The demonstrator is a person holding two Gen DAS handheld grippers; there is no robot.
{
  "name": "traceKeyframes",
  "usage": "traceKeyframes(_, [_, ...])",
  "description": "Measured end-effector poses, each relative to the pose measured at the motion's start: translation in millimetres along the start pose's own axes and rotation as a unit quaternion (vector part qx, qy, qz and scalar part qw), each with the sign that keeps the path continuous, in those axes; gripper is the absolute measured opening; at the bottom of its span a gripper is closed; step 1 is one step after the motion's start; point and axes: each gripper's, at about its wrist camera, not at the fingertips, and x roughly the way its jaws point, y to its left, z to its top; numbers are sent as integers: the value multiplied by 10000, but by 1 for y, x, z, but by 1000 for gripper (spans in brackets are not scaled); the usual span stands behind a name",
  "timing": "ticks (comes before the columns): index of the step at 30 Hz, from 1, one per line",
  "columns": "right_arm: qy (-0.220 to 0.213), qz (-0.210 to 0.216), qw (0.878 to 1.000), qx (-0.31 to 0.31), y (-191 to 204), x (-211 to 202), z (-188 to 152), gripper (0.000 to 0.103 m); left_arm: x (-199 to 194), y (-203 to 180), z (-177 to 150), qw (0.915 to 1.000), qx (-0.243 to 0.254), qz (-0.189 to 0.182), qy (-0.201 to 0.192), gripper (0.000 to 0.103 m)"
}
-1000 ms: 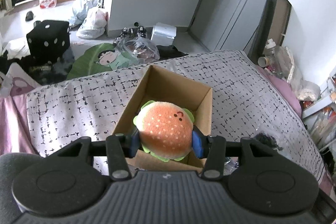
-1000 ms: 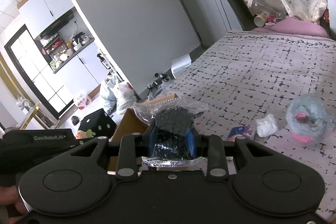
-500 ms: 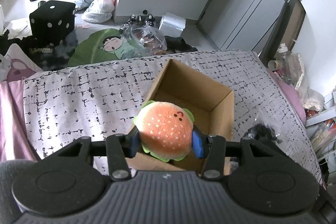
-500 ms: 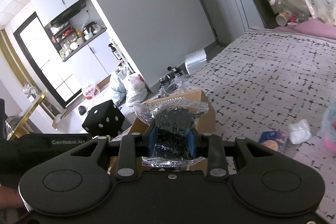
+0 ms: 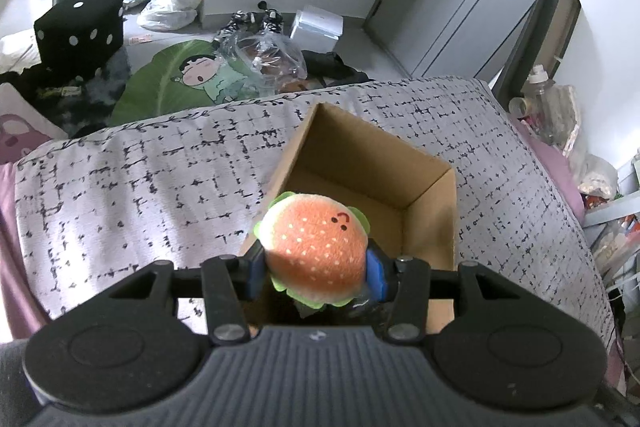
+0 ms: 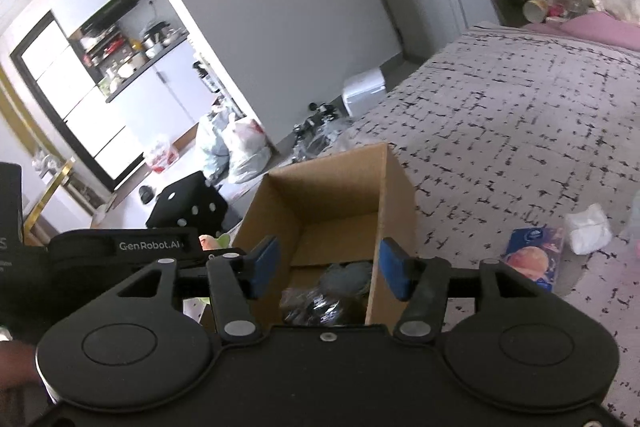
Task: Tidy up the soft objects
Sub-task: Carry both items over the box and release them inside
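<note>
Right gripper (image 6: 328, 269) now wide, dark bagged bundle (image 6: 320, 301) dropped into box (image 6: 394, 187); left gripper (image 5: 316, 269) clamps burger plush (image 5: 316, 251), next in.

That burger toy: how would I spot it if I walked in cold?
Find the bed with the grey black-flecked bedspread, then the open cardboard box standing on it. Above the box's near edge, the left tongs squeeze a round plush burger: orange bun dotted white, green lettuce frill, tiny stitched face. Nothing else there is orange.
</note>
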Motion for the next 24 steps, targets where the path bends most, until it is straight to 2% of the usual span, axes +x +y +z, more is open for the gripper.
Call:
traceKeyframes(5, [-30,-177,9996,220,-10,-2,5,56,8,-6,6,9999,106,23,43,49])
traceKeyframes(10, [19,-312,9990,305,-17,-1,6,61,10,-14,11,9996,230,167,-21,52])
traceKeyframes(12, [71,-328,9988,359,-20,-1,7,63,10,-15,12,9995,242,209,-12,56])
traceKeyframes(16, [121,-392,9984,394,-24,-4,7,70,8,-20,12,9990,293,332,-40,72])
traceKeyframes(21, [174,-509,9975,449,-30,-11,7,73,0,-27,9,9987,337,380,-39,74])
traceKeyframes(24, [163,-667,9965,478,-34,-16,9,79,-4,-33,6,9982,427,413,-29,75])
